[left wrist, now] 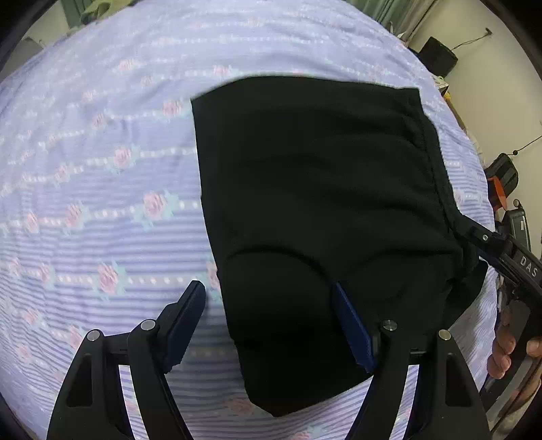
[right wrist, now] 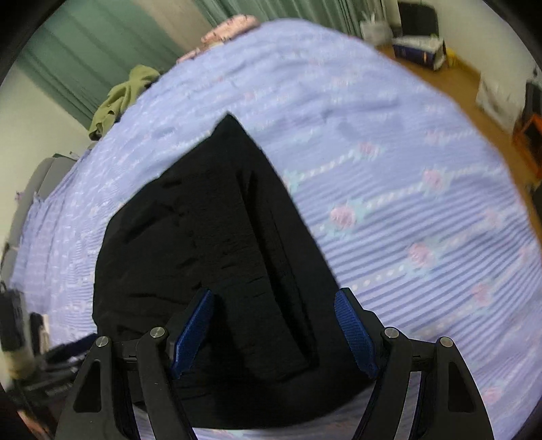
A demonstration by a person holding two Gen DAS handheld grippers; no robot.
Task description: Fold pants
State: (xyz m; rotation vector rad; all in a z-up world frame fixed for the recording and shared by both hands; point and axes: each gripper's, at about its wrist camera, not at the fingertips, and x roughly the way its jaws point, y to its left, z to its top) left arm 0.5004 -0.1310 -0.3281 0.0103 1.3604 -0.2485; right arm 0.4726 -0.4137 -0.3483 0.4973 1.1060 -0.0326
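Black pants (left wrist: 321, 186) lie folded into a compact rectangle on a lavender floral bedsheet (left wrist: 101, 152). My left gripper (left wrist: 269, 291) hovers over their near left edge, open: one finger is above the sheet, the other above the black cloth, and neither pad presses on anything. In the left wrist view my right gripper (left wrist: 474, 233) reaches in at the pants' right edge, with a hand (left wrist: 508, 352) behind it. In the right wrist view that gripper (right wrist: 274, 294) stands open over the pants (right wrist: 203, 237), whose seamed edge runs between the blue pads (right wrist: 355, 328) without touching them.
A green garment (right wrist: 125, 98) and a pink item (right wrist: 230, 25) lie at the bed's far side. Past the bed's right edge are wooden floor (right wrist: 457, 78), boxes (right wrist: 420, 50) and a black speaker (left wrist: 438, 56). Green curtains (right wrist: 101, 44) hang behind.
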